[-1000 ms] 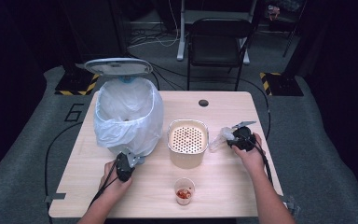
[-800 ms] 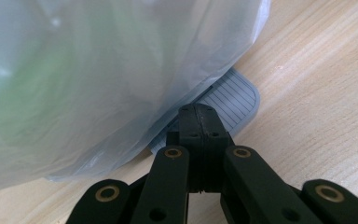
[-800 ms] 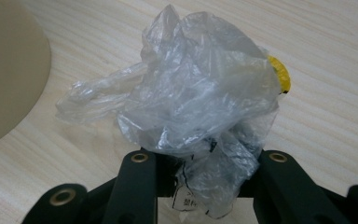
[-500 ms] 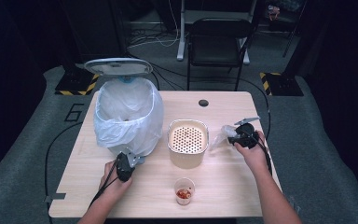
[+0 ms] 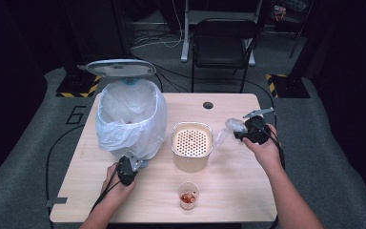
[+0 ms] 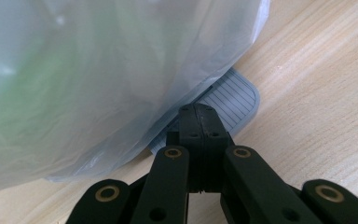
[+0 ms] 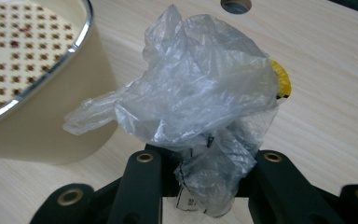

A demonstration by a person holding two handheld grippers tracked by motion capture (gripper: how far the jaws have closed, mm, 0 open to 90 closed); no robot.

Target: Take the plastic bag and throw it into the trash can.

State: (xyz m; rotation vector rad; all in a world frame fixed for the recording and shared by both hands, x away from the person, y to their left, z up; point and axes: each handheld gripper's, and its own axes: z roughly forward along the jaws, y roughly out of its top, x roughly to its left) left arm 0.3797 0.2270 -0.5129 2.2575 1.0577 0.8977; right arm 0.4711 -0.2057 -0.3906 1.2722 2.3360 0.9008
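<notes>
High view: crumpled clear plastic bag (image 5: 225,132) clamped in right hand-held gripper (image 5: 240,134), raised off desk (image 5: 238,191), just right of cream perforated pot (image 5: 191,145); long axis about level, loose end pointing left toward pot. Left hand-held gripper (image 5: 134,164) at foot of lined bin (image 5: 129,119).

Left gripper view: jaws together, tips over grey ribbed pedal (image 6: 228,100).

Right gripper view: bag (image 7: 200,112) pinched at lower end, bulk bunched ahead of jaws, thin tail trailing toward pot (image 7: 37,88).

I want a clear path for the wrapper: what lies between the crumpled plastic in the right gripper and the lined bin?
In the high view, the cream perforated pot stands between the crumpled plastic and the bin.
</notes>
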